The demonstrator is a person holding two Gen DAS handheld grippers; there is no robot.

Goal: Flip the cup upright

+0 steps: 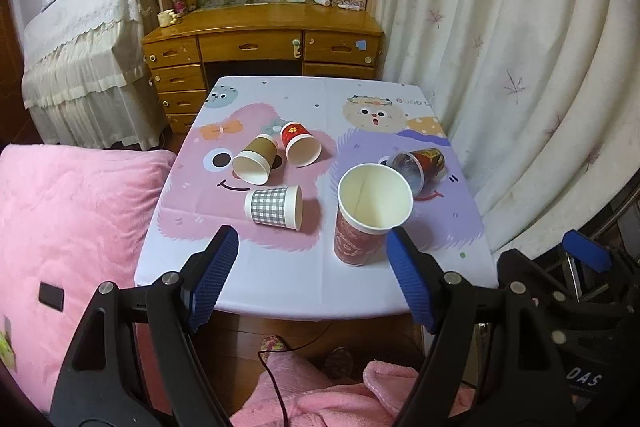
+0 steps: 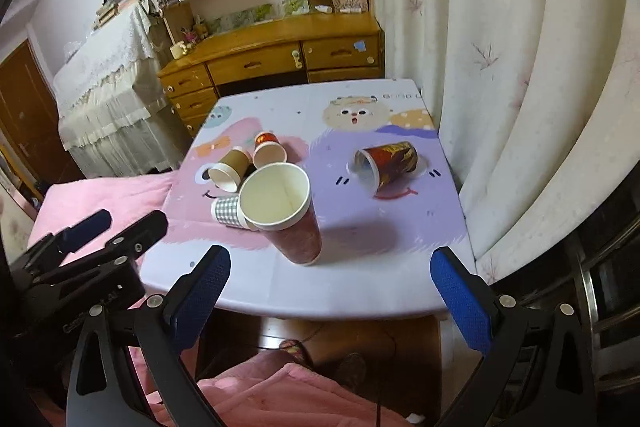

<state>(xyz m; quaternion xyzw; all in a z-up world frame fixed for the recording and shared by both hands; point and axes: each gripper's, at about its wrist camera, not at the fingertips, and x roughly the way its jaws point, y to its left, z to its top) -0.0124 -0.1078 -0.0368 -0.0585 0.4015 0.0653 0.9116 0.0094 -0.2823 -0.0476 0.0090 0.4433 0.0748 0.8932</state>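
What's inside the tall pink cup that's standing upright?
The tall pink cup looks empty: bare cream wall and a vertical seam show. Its near rim hides the bottom in both views.

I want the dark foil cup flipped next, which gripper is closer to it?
Right. The right gripper sits just left of the dark foil cup; the left gripper is farther left, open like the right.

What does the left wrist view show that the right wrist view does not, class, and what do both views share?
Only the left wrist view shows the checked cup whole, lying on its side, and a small black object on the pink bedding.

Only the right wrist view shows the brown door.

Both show the upright pink cup, the brown cup, the red cup and the dark printed cup lying tipped on the table, with each gripper open: left gripper, right gripper.
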